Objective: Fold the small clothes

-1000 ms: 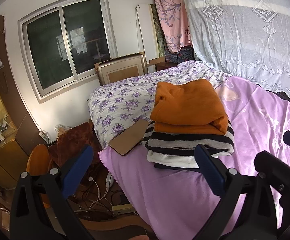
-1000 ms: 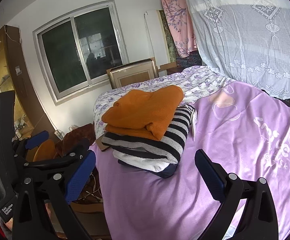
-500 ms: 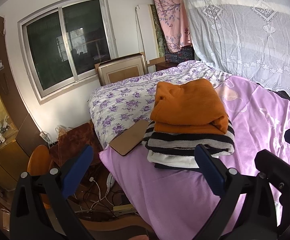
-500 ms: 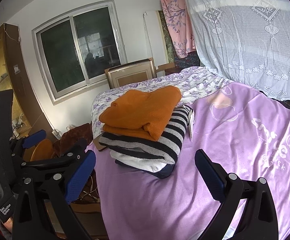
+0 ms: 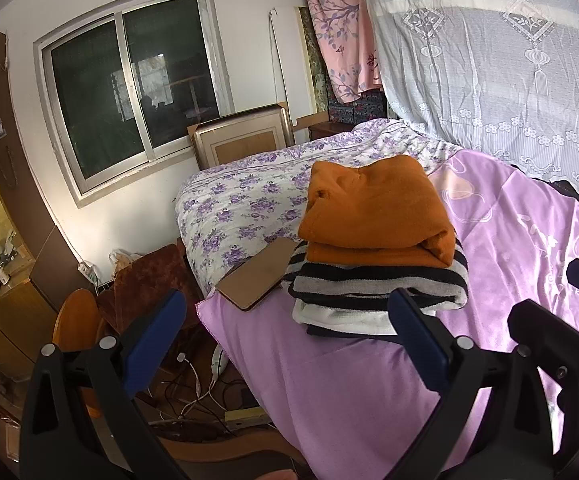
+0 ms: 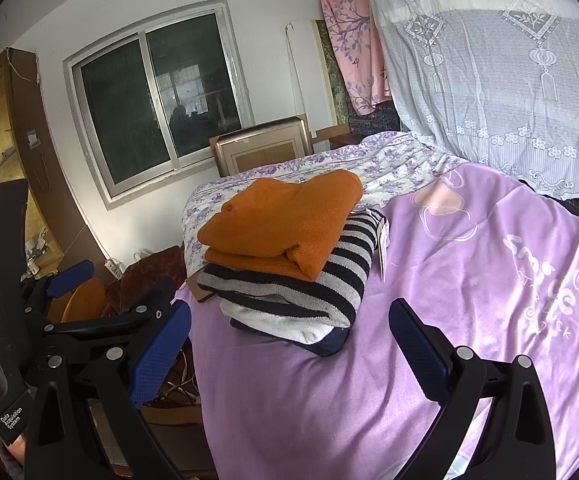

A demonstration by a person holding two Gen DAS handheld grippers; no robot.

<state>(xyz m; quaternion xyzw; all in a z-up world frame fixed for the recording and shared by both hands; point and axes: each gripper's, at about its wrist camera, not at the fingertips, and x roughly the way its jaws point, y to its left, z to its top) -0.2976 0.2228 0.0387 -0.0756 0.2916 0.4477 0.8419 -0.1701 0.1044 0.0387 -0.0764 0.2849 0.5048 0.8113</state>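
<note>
A folded orange garment (image 5: 373, 208) lies on top of a folded black-and-white striped garment (image 5: 373, 284), with a white layer and a dark one beneath, stacked on the purple bedspread (image 5: 349, 392). The stack also shows in the right wrist view, with the orange garment (image 6: 285, 224) over the striped garment (image 6: 321, 280). My left gripper (image 5: 285, 336) is open and empty, in front of the stack at the bed's near corner. My right gripper (image 6: 289, 352) is open and empty, in front of the stack. The left gripper shows at the left of the right wrist view.
A brown flat board (image 5: 257, 280) lies beside the stack at the bed's corner. A floral quilt (image 5: 249, 200) covers the far bed. A lace curtain (image 5: 509, 80) hangs at the right. A window (image 5: 129, 80), a framed picture (image 5: 245, 140), cables (image 5: 193, 392) and a wooden stool (image 5: 73, 320) stand beyond the bed.
The right wrist view has shifted slightly, so the stack sits a little further left. The left gripper has hardly moved. Both stay open.
</note>
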